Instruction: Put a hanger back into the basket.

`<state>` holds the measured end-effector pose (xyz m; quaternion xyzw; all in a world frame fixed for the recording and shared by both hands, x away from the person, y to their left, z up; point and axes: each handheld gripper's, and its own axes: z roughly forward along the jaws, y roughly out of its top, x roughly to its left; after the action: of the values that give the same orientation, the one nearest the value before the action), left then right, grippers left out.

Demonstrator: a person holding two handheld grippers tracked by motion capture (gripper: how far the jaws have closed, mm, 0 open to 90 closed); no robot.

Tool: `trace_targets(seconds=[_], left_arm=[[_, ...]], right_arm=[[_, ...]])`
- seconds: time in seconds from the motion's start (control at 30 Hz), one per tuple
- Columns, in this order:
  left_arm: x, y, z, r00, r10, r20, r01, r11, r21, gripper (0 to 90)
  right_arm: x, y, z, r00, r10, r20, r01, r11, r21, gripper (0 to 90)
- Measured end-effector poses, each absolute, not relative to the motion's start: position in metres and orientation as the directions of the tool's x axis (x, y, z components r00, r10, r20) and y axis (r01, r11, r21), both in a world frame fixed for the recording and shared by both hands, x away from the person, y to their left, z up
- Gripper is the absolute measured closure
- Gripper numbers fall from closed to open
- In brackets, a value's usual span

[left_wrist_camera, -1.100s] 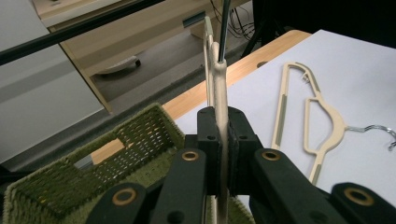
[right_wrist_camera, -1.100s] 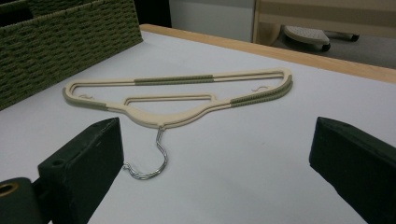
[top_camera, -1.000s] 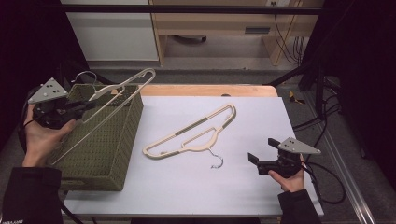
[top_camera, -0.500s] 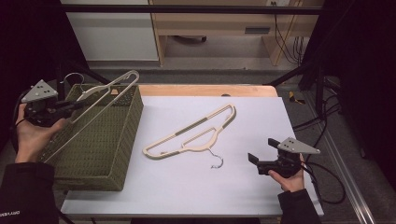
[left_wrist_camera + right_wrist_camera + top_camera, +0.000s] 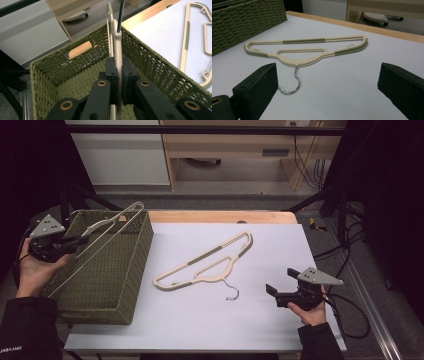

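Currently left gripper [image 5: 119,82] clamps cream plastic hanger [image 5: 107,222] above green woven basket [image 5: 131,270]. Right gripper [image 5: 329,85] spread wide; second cream hanger [image 5: 307,48] flat just ahead of it.

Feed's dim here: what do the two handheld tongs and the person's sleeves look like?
Both the left tongs and right tongs are black with blocky jaws, each topped by a grey three-cornered plate dotted with small holes. Brass-coloured pivot rings show on the left one. A black cable trails from the right. Dark sleeves.

Beyond the table [image 5: 260,330], a pale wooden bench [image 5: 235,145] stands against the far wall, with black cables [image 5: 305,165] hanging at its right.
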<state>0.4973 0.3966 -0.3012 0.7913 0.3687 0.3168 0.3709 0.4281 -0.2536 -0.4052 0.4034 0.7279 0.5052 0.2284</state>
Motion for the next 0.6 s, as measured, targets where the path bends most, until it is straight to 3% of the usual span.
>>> trace_targets(seconds=[0.6], left_arm=[[0.492,0.383,-0.353,0.518,0.832,0.198,0.399,-0.440,0.805,85.7]], right_arm=[[0.428,-0.252,-0.406,-0.573,0.817,0.071,0.358,0.171,0.918,3.8]])
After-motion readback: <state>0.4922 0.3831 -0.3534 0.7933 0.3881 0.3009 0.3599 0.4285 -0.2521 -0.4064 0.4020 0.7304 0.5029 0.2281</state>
